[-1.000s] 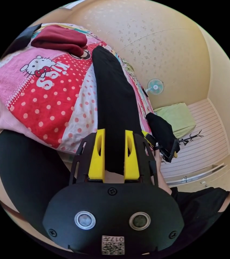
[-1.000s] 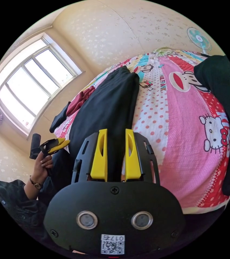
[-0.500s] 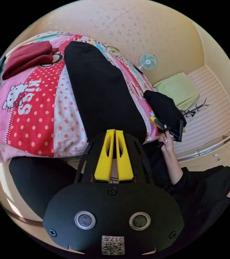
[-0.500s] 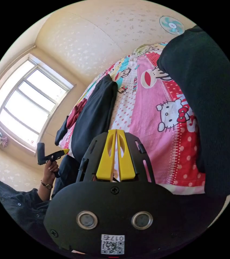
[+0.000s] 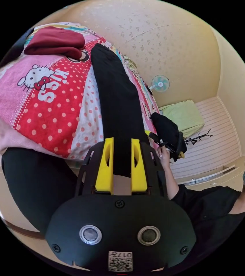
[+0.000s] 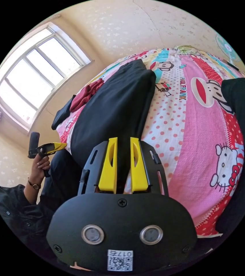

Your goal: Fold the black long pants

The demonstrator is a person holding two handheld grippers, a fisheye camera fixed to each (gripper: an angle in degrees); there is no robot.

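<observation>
The black long pants (image 5: 115, 95) lie stretched in a long strip across the patterned bedspread (image 5: 50, 97). Their near end reaches the bed's edge. My left gripper (image 5: 121, 143) is open, its yellow jaws standing on either side of that end. In the right gripper view the pants (image 6: 113, 103) look wider. My right gripper (image 6: 123, 143) is open by a narrower gap, with the pants' edge between its jaws. A hand holds the right gripper (image 5: 156, 138) beside the pants, and another hand holds the left gripper (image 6: 49, 148) by the bed's corner.
A dark red garment (image 5: 56, 41) and a dark folded one (image 6: 62, 115) lie at the bed's far side. Another black garment (image 6: 243, 115) sits on the other edge. A fan (image 5: 159, 83), a green cushion (image 5: 182, 115) and a window (image 6: 33, 83) surround the bed.
Both grippers were open a second ago, snapped shut half a second ago while swung off the pants, and now stand open again over the pants' near end.
</observation>
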